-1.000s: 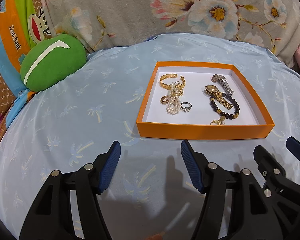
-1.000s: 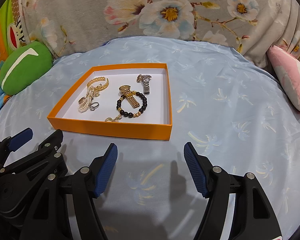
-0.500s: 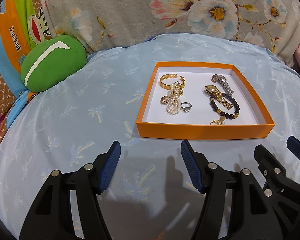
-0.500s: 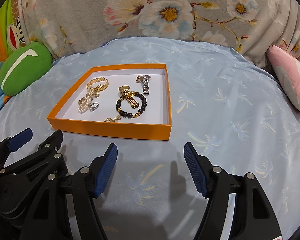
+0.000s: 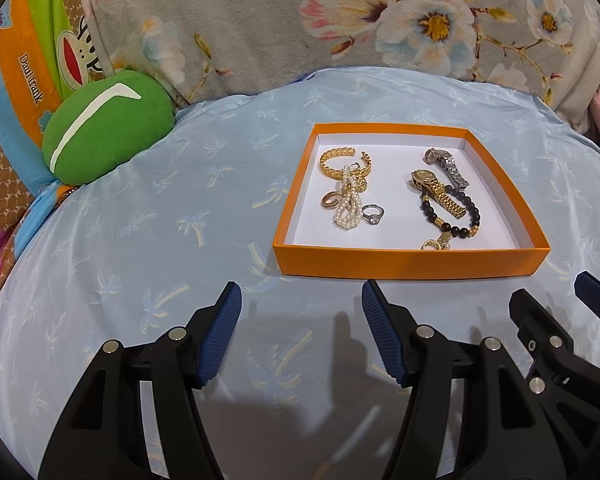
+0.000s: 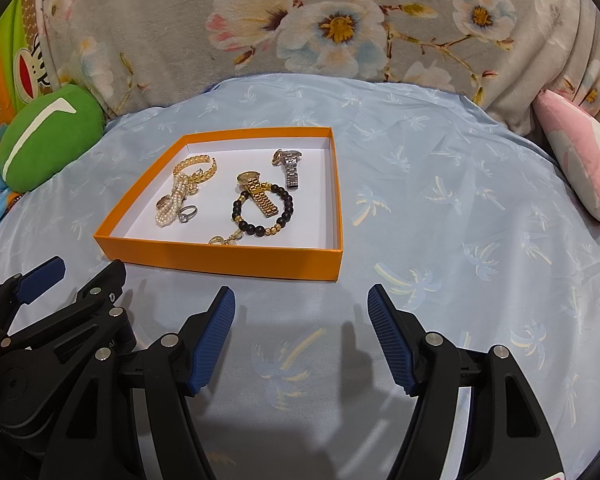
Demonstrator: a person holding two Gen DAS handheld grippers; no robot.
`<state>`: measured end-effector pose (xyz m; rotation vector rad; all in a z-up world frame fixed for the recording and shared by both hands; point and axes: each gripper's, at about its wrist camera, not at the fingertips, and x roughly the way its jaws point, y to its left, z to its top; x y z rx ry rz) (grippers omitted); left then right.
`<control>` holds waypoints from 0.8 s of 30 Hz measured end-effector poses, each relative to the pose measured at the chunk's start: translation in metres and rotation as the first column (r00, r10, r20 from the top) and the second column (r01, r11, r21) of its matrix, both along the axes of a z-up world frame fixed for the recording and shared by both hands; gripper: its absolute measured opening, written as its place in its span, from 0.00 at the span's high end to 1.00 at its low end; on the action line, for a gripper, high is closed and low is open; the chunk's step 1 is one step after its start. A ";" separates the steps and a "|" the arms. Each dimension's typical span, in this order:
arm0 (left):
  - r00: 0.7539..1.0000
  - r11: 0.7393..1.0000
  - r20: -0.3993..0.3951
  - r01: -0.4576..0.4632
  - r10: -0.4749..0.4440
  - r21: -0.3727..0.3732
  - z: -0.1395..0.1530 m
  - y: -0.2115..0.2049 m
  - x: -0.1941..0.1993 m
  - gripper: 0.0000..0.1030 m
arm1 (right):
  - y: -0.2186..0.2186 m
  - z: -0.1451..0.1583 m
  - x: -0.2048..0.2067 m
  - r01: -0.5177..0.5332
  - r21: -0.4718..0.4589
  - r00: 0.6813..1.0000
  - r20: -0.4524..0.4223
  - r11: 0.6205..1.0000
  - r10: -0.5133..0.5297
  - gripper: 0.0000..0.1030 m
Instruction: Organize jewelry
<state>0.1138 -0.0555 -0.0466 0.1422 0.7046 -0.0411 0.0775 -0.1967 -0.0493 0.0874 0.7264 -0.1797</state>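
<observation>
Nothing has moved since the earlier frames: both grippers hover over the near part of the bed (image 5: pixel 148 208), side by side, left gripper (image 5: pixel 300 334) and right gripper (image 6: pixel 300 338) each spread wide and empty. Beyond them sits the orange box (image 5: pixel 408 261) with all the jewelry inside: pearl strand (image 5: pixel 350 206) and rings at left, bead bracelet (image 6: pixel 262 212) and gold watch (image 6: pixel 260 194) at centre, silver watch (image 6: pixel 290 168) farthest. These are likely light, slippery and limp; watch bands and the stiff gold cuff (image 5: pixel 334 164) offer the surest pinch.
</observation>
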 end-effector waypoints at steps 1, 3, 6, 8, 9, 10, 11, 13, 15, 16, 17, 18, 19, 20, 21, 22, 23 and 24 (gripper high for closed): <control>1.000 1.000 0.001 -0.001 0.001 0.001 0.000 0.000 0.000 0.41 | 0.001 0.000 0.000 0.000 0.000 1.000 0.000 1.000 0.000 0.34; 1.000 1.000 0.001 -0.002 0.002 0.002 0.001 0.000 0.000 0.41 | 0.001 -0.001 0.000 0.001 0.001 1.000 0.000 1.000 -0.001 0.34; 1.000 1.000 0.001 -0.003 0.003 0.003 0.001 0.000 0.000 0.41 | 0.001 0.000 0.000 0.001 0.000 1.000 0.000 1.000 -0.001 0.34; 1.000 1.000 0.002 -0.003 0.003 0.003 0.000 0.000 0.000 0.42 | 0.001 0.000 0.000 0.000 0.001 1.000 0.000 1.000 0.000 0.34; 1.000 1.000 0.002 -0.004 0.004 0.005 0.000 0.000 0.000 0.42 | 0.001 -0.001 0.000 0.001 0.000 1.000 0.000 1.000 -0.001 0.34; 1.000 1.000 0.001 -0.003 0.003 0.004 0.000 0.000 0.000 0.42 | 0.001 -0.001 0.000 0.001 0.001 1.000 0.000 1.000 -0.001 0.34; 1.000 1.000 0.002 -0.003 0.003 0.003 0.000 0.000 0.000 0.42 | 0.001 -0.001 0.000 0.001 0.000 1.000 0.000 1.000 -0.001 0.34; 1.000 1.000 0.002 -0.003 0.003 0.004 0.000 0.000 0.000 0.42 | 0.001 -0.001 0.000 0.001 0.000 1.000 0.000 1.000 -0.001 0.34; 1.000 1.000 0.002 -0.004 0.004 0.004 0.000 0.000 0.000 0.42 | 0.001 -0.001 0.000 0.000 0.000 1.000 0.001 1.000 0.000 0.34; 1.000 1.000 0.003 -0.004 0.004 0.004 0.001 0.001 0.000 0.42 | 0.002 -0.001 0.000 0.001 0.000 1.000 0.001 1.000 -0.001 0.34; 1.000 1.000 0.003 -0.004 0.004 0.005 0.001 0.001 0.000 0.42 | 0.001 -0.001 0.000 0.001 0.000 1.000 0.001 1.000 -0.001 0.34; 1.000 1.000 0.004 -0.004 0.004 0.005 0.001 0.001 0.000 0.42 | 0.002 -0.001 0.000 0.001 0.001 1.000 0.000 1.000 -0.001 0.34; 1.000 1.000 0.004 -0.005 0.005 0.006 0.001 0.001 0.000 0.42 | 0.001 0.000 0.000 0.001 0.000 1.000 0.001 1.000 -0.001 0.34; 1.000 1.000 0.004 -0.004 0.004 0.006 0.001 0.001 0.000 0.42 | 0.001 -0.001 0.000 0.001 0.000 1.000 0.001 1.000 -0.001 0.34; 1.000 1.000 0.004 -0.004 0.004 0.005 0.001 0.002 0.001 0.42 | 0.001 -0.001 0.000 0.001 0.000 1.000 0.001 1.000 -0.001 0.34; 1.000 1.000 0.004 -0.005 0.004 0.006 0.001 0.003 0.001 0.42 | 0.001 -0.001 0.000 0.001 0.000 1.000 0.000 1.000 -0.001 0.34; 1.000 1.000 0.004 -0.004 0.004 0.006 0.001 0.002 0.001 0.42 | 0.001 0.000 0.000 0.001 0.001 1.000 0.000 1.000 -0.001 0.34; 1.000 1.000 0.005 -0.005 0.005 0.006 0.001 0.003 0.001 0.42 | 0.001 -0.001 0.000 0.001 0.000 1.000 0.001 1.000 -0.001 0.34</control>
